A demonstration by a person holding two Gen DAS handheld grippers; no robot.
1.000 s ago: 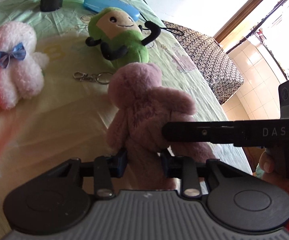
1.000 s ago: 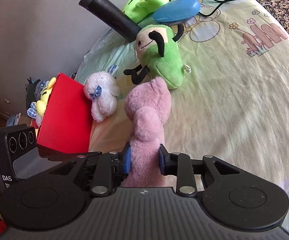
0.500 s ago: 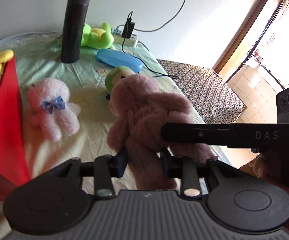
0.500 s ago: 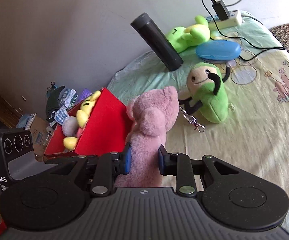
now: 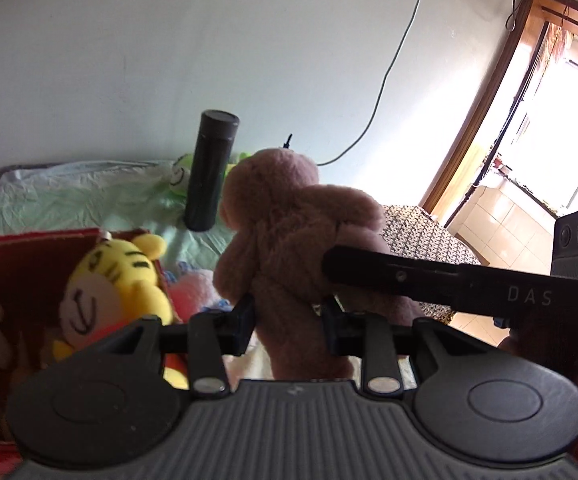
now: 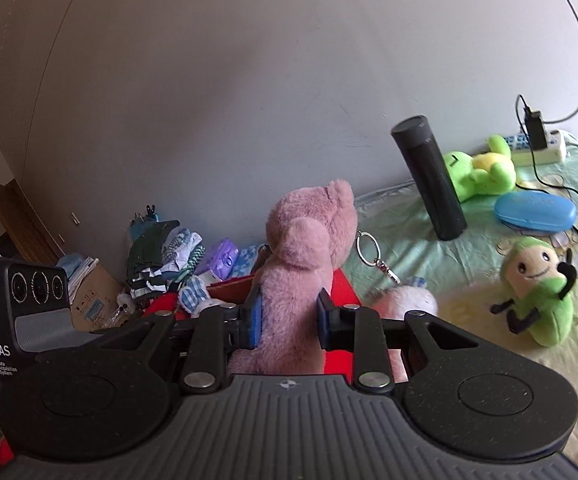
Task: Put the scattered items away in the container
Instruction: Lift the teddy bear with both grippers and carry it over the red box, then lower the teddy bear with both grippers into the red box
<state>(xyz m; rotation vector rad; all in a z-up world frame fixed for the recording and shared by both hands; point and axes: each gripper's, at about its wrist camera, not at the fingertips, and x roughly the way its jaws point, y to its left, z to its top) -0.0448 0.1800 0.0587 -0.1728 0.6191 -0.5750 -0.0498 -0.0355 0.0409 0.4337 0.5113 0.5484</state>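
Six plush toys [image 6: 305,248], one flask [image 6: 429,178].

Both tongs have lifted the pink bear [image 5: 289,240] beside the red box [image 5: 29,248].

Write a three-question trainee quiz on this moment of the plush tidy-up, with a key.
1. True or false: both the left gripper and the right gripper are shut on the pink teddy bear.
2. Which toy already lies in the red box? A) yellow tiger plush B) green bean plush C) blue case
3. Fill in: the black flask stands ____ on the bedsheet.

Key: 1 true. 2 A, the yellow tiger plush; the green bean plush and blue case lie out on the sheet. 3 upright.
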